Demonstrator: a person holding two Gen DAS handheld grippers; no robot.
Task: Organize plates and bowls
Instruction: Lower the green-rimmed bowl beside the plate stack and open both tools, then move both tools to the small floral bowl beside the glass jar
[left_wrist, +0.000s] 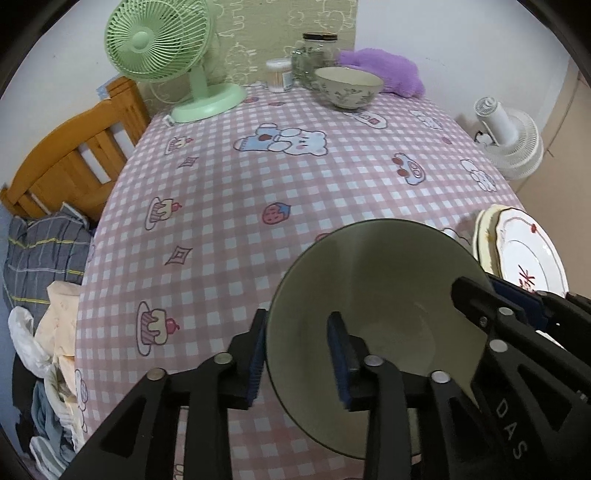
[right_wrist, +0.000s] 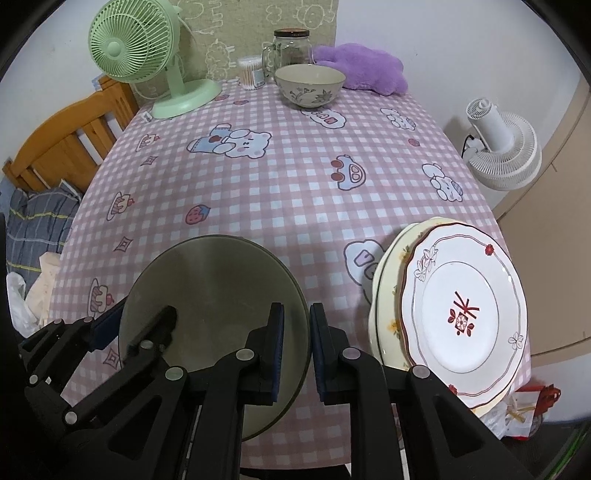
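Glossy ceramic bowl (left_wrist: 373, 295); matt checked tablecloth (left_wrist: 258, 192).

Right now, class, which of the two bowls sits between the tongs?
The plain dark-rimmed bowl at the near edge; the flower-patterned bowl stands far off beside the glass jar.

Home, bedroom-like corner. Worktop under pink gingham cloth (left_wrist: 229, 177) with cartoon bears, cupcakes. Green desk fan (left_wrist: 162, 48), glass jar (left_wrist: 317, 51), cotton-swab tub (left_wrist: 279, 75), purple plush (left_wrist: 384, 70) at back. Wooden bed frame (left_wrist: 74, 158) with striped bedding (left_wrist: 40, 251) and heaped clothes alongside. White floor fan (right_wrist: 502, 147) near wall. Household crockery: floral bowl (right_wrist: 310, 85), stacked plates (right_wrist: 461, 306).
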